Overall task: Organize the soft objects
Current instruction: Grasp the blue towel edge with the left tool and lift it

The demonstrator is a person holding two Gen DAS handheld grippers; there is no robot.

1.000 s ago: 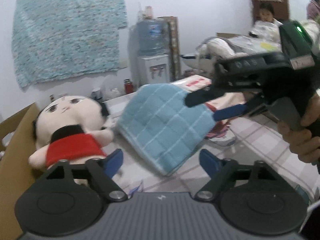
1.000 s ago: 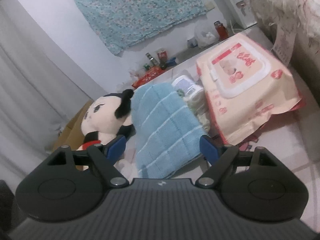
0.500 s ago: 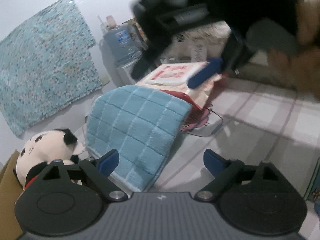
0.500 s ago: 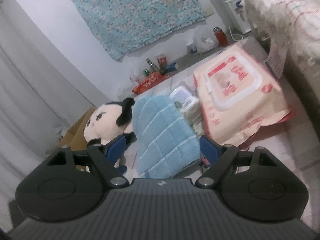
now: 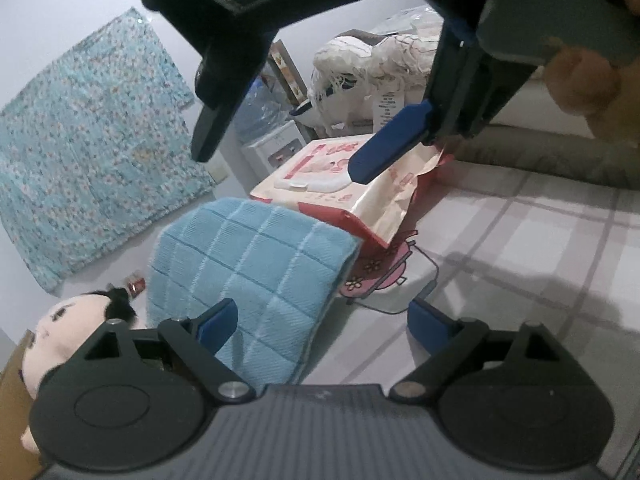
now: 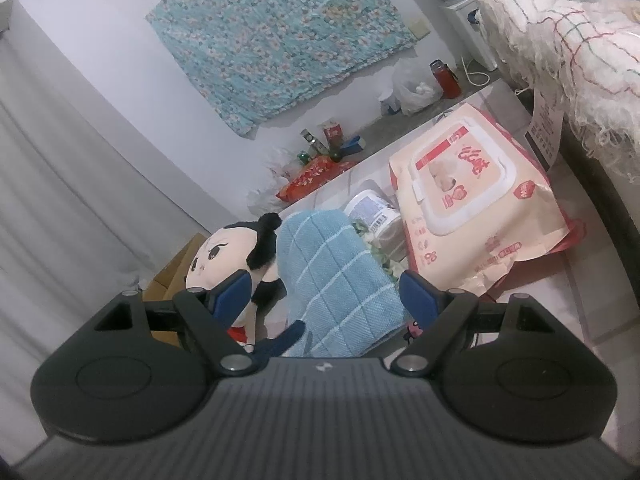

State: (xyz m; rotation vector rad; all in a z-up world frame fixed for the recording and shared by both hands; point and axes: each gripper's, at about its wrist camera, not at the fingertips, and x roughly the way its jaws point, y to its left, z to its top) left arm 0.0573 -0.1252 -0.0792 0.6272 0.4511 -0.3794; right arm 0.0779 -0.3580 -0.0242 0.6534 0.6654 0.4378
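The left tool point(image 5: 324, 322) is sitting released at the bottom of the left wrist view, its blue fingertips spread wide; the left fingertip point(image 5: 218, 324) is overlapping the near edge of the blue towel point(image 5: 248, 276), though whether it is touching cannot be told. The towel is lying folded in the centre of that frame on the checked sheet point(image 5: 520, 248), with the plush doll point(image 5: 60, 336) just beside it at lower left and the wet-wipes pack point(image 5: 352, 184) resting partly on its far edge, toward the upper middle.

The right tool point(image 6: 324, 294) is also released, empty, with its fingers apart. In the right wrist view it is framing the towel point(image 6: 340, 280) at centre, the doll's head point(image 6: 228, 248) is showing left of centre, and the wipes pack point(image 6: 472, 196) is lying at right centre. In the left wrist view this right tool point(image 5: 276, 148) is looming across the top of the frame, above the pack.

A patterned cloth point(image 6: 276, 32) is hanging on the wall at upper centre.
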